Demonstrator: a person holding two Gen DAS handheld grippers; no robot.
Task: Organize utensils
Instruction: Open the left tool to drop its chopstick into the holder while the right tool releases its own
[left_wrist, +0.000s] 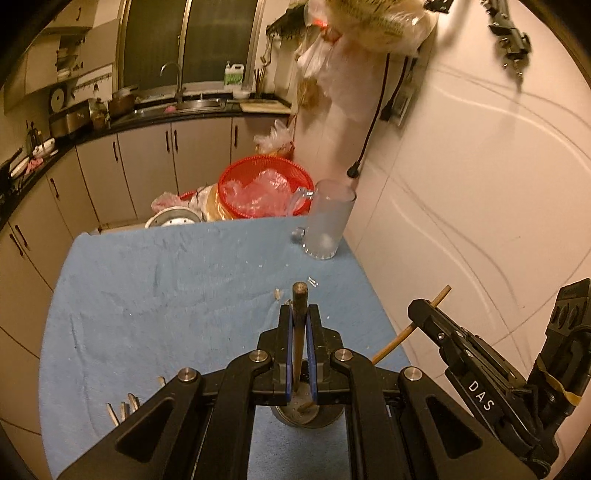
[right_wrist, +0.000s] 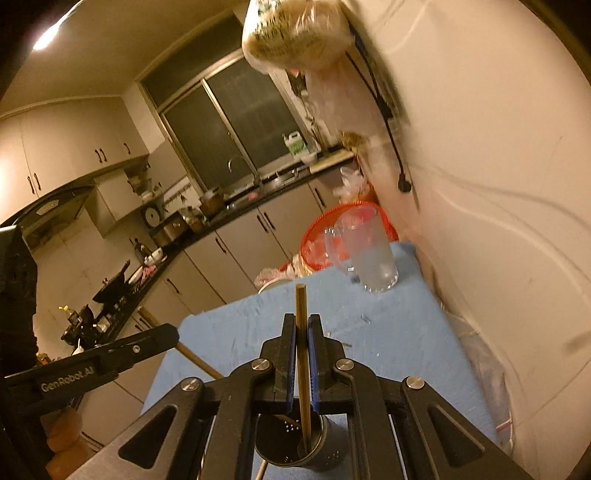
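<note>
Chopsticks, one per gripper. Left gripper (left_wrist: 300, 314) is clenched on a dark-tipped chopstick (left_wrist: 298, 332) running between its blue pads; the lower end dips into a round perforated metal holder (left_wrist: 300, 410) standing on the blue cloth (left_wrist: 166, 295), right under the jaws. Right gripper (right_wrist: 303, 325) is likewise clamped on a lighter wooden chopstick (right_wrist: 302, 350), its bottom end down inside the same holder (right_wrist: 295, 448), seen here as a dark cup w/ small holes. In the left wrist view the right gripper shows at the right edge w/ its stick poking through. Fork tines (left_wrist: 122, 406) lie on the cloth at lower left. Frosted glass mug (left_wrist: 328, 221) stands at the far corner near the wall, red basket (left_wrist: 264, 188) behind it.
</note>
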